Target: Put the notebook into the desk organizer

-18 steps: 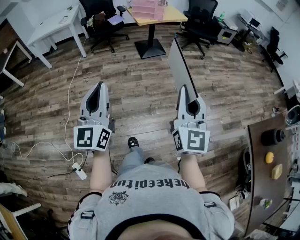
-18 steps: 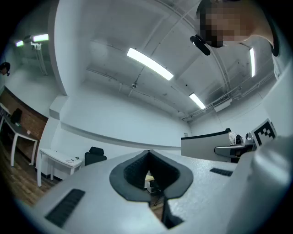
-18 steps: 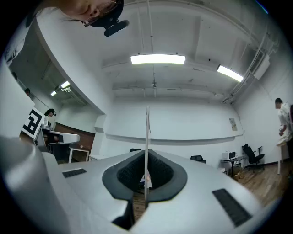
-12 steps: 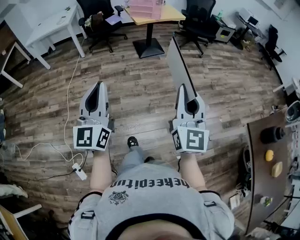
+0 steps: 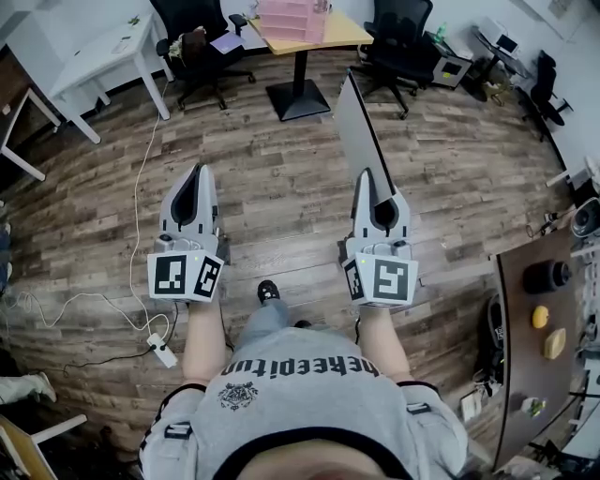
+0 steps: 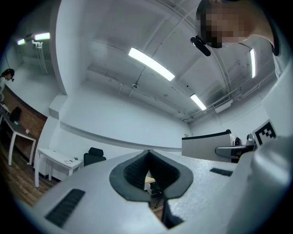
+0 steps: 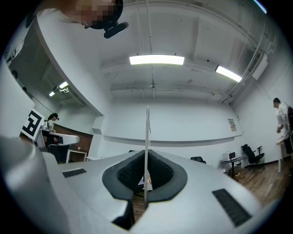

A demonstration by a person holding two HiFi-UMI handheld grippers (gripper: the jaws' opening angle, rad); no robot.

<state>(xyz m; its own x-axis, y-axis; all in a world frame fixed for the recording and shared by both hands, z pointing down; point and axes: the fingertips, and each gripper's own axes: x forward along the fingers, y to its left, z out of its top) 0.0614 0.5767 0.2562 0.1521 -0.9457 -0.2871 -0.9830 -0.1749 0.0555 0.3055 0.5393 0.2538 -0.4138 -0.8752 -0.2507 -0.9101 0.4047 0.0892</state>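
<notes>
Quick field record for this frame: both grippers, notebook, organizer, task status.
left gripper: shut, nothing between the jaws
right gripper: shut on notebook, which sticks out ahead of the jaws
desk organizer: pink, on the wooden table across the room
person: standing on wood floor, away from the table
task status: notebook not yet in organizer

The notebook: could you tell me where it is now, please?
The notebook is clamped in the right gripper, right of centre in the head view, over the wood floor.

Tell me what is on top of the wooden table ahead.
A pink organizer stands on the table. It hides the tabletop behind it. What it holds cannot be seen from here, and the picture edge cuts off its top.
</notes>
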